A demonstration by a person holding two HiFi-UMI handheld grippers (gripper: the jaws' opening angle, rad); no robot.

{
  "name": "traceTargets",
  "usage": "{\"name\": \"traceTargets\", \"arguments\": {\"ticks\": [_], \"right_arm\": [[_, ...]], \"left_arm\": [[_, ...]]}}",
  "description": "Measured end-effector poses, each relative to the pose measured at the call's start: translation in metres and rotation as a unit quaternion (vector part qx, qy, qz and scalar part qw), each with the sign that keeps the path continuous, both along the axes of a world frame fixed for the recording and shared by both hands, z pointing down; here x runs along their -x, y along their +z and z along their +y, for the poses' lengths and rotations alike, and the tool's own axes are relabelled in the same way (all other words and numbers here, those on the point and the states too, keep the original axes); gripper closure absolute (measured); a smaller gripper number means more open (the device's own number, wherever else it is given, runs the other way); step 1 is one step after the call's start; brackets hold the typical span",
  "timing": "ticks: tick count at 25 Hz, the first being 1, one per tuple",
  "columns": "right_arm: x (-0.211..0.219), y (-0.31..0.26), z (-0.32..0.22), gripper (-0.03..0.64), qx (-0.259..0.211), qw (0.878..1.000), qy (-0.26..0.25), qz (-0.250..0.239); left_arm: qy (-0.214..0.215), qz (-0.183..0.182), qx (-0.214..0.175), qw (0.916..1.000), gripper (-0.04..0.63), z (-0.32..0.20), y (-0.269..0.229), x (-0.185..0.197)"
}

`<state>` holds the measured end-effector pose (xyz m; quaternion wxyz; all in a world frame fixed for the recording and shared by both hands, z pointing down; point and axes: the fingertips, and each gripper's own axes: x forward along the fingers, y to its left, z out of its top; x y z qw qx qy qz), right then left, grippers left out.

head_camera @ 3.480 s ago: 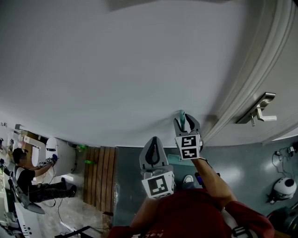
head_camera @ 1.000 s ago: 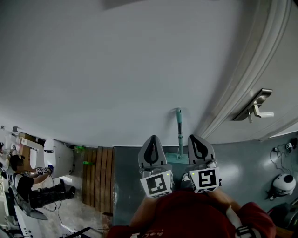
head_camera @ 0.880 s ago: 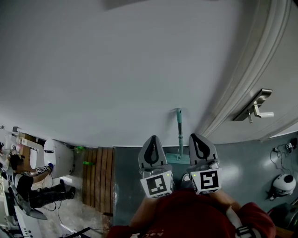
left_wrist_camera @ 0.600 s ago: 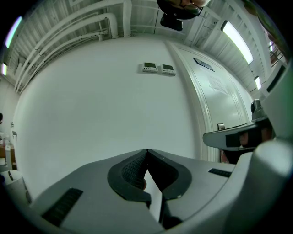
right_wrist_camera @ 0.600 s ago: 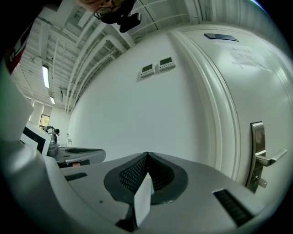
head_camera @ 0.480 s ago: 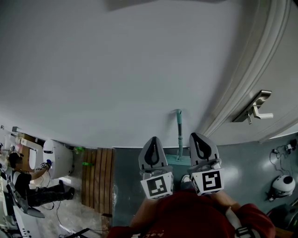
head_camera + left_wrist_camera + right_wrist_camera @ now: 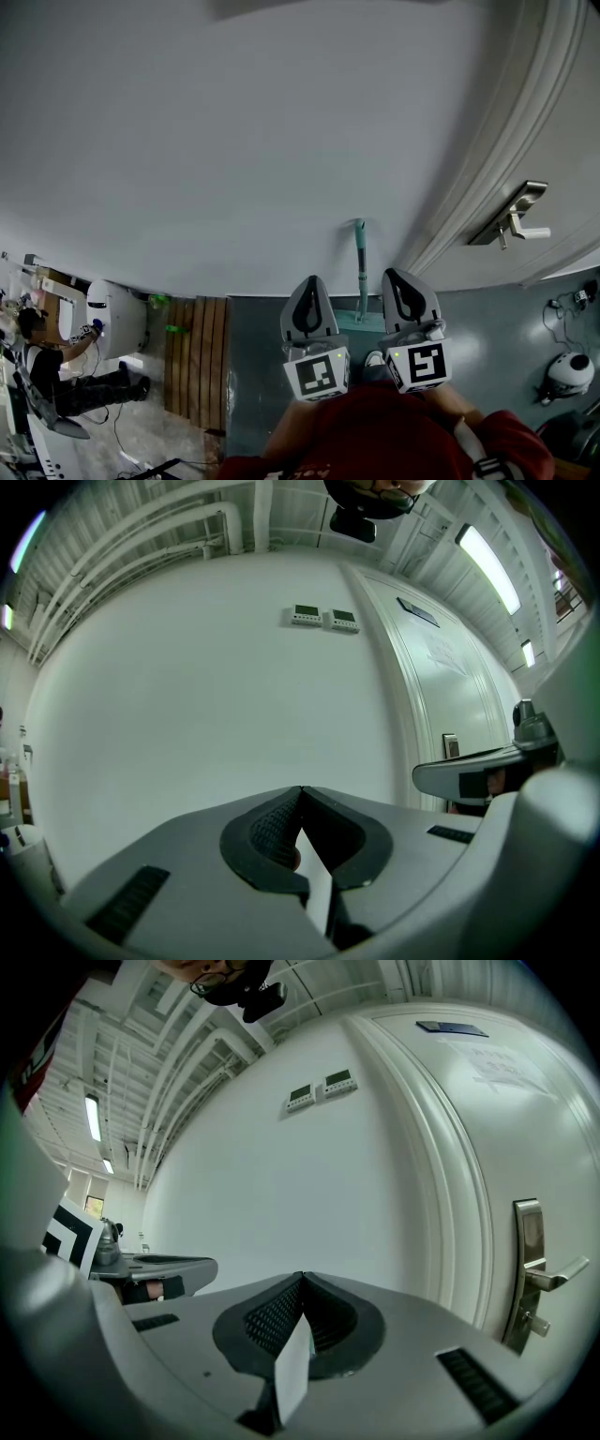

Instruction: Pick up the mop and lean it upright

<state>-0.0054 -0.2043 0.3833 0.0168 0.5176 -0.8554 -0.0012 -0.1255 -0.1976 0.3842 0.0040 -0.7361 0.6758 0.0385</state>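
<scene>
Mop (image 7: 361, 267) leans upright on wall (image 7: 234, 141); likely light, stiff, slick, best taken midway up; left gripper (image 7: 300, 791) and right gripper (image 7: 301, 1279) pinched together, empty.

Both arms drawn in close to my chest, grippers side by side and pointing level. My left gripper (image 7: 309, 279): jaws pressed tip to tip, nothing between them. My right gripper (image 7: 397, 273): the same, closed and empty. Marker cubes (image 7: 317, 373) face up at my head. Red sleeve (image 7: 492, 433) on the right arm.
</scene>
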Motion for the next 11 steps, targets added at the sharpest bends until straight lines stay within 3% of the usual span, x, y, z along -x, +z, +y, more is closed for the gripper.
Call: {"name": "traceTargets", "arguments": {"ticks": [11], "right_arm": [[-0.0017,0.0025,-0.0016,0.598,-0.005,1.0,0.001,-0.004]], "left_arm": [[0.009,-0.001,-0.003,1.0,0.583,-0.0004,-0.0041,-0.0046]]}}
